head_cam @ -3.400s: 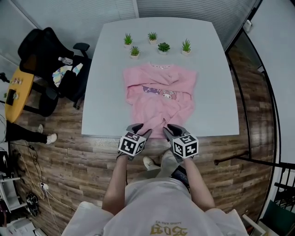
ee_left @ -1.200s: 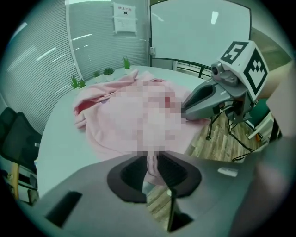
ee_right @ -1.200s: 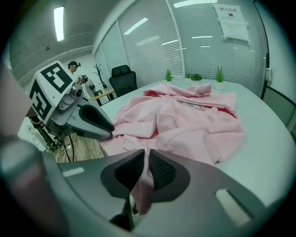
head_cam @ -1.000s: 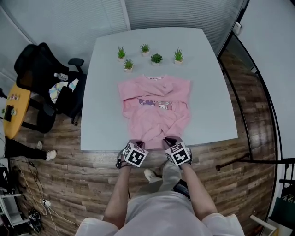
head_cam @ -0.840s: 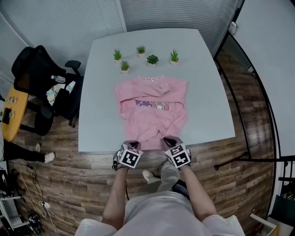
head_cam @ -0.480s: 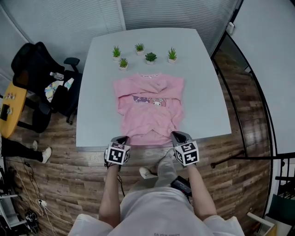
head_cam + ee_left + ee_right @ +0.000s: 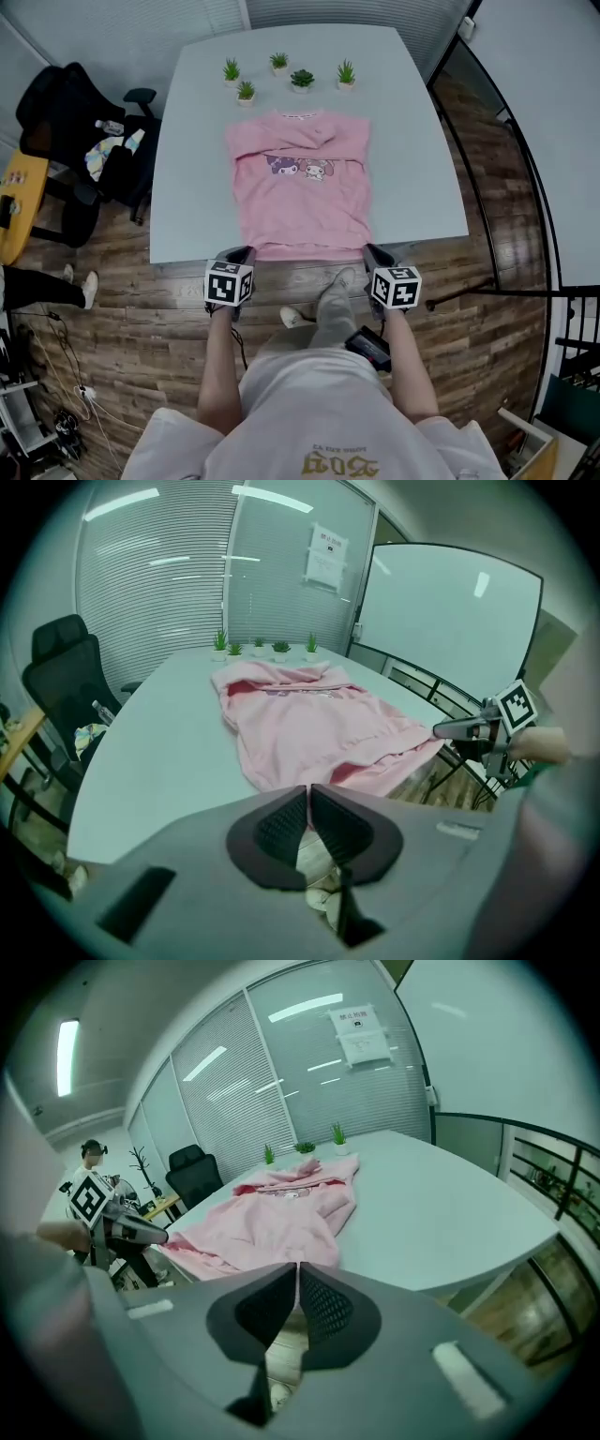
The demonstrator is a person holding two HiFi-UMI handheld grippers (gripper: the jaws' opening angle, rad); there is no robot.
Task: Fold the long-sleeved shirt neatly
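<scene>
The pink long-sleeved shirt (image 7: 300,197) lies flat on the grey table (image 7: 412,169), collar at the far side and both sleeves folded across the chest above a cartoon print. Its hem hangs at the table's near edge. My left gripper (image 7: 246,253) is shut on the hem's left corner and my right gripper (image 7: 368,250) on its right corner, so the hem is stretched straight between them. In the left gripper view the shirt (image 7: 300,719) runs away from the shut jaws (image 7: 307,799). The right gripper view shows the shirt (image 7: 272,1218) beyond its shut jaws (image 7: 297,1279).
Several small potted plants (image 7: 281,70) stand along the table's far edge. A black office chair (image 7: 80,122) with clutter and a yellow table (image 7: 14,206) are at the left. A dark railing (image 7: 497,234) runs along the right, over wood floor.
Both grippers have moved apart along the table's near edge, each with a hem corner. The bunched lower part of the shirt is now spread flat and wide.
</scene>
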